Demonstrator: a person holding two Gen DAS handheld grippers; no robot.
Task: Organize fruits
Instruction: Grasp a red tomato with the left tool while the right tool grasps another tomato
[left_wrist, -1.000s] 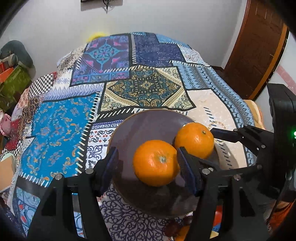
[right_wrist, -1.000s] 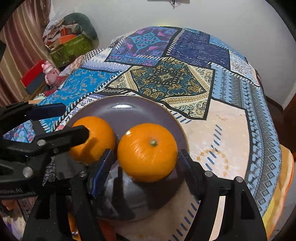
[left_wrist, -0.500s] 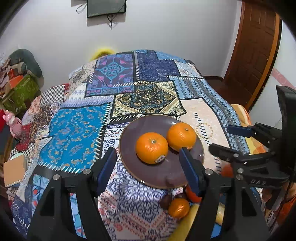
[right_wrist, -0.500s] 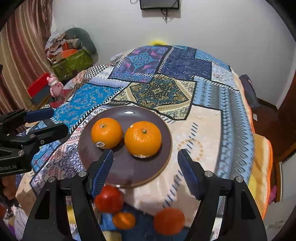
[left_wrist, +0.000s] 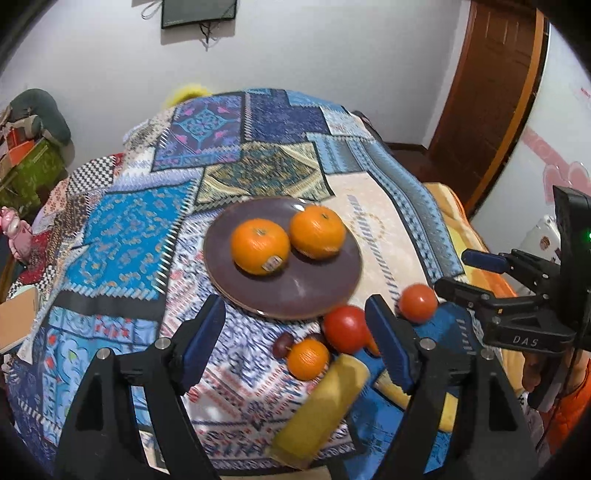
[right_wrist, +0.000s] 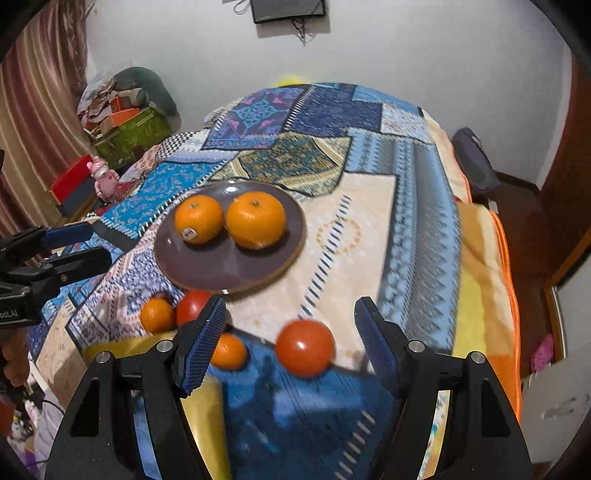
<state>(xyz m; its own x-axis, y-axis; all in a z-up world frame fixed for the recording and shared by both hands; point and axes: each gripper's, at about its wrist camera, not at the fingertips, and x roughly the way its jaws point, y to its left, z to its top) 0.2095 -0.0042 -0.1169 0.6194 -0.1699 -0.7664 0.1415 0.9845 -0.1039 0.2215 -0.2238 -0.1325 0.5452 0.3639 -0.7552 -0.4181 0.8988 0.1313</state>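
Two big oranges, one with a sticker (left_wrist: 259, 246) and one plain (left_wrist: 317, 231), lie side by side on a brown plate (left_wrist: 295, 291) on the patchwork cloth. My left gripper (left_wrist: 295, 325) hovers short of the plate's near rim, its jaws opening, with nothing held between them. My right gripper (right_wrist: 290, 317) is open and empty too, above a red tomato (right_wrist: 305, 348). Loose fruit lies before the plate: another tomato (left_wrist: 347, 328), a small orange (left_wrist: 307, 359), a second small orange (right_wrist: 229, 350), a dark grape (left_wrist: 282, 344) and a banana (left_wrist: 321, 406).
The round table's patchwork cloth (left_wrist: 133, 236) stretches beyond the plate and falls off at the right edge (right_wrist: 480, 280). Boxes and clutter (right_wrist: 125, 125) stand against the far left wall, a wooden door (left_wrist: 491, 92) at the right.
Both grippers have drawn back and up from the plate, leaving the two oranges on it. The loose fruit by the near edge has come into view. The left jaws stand wider.
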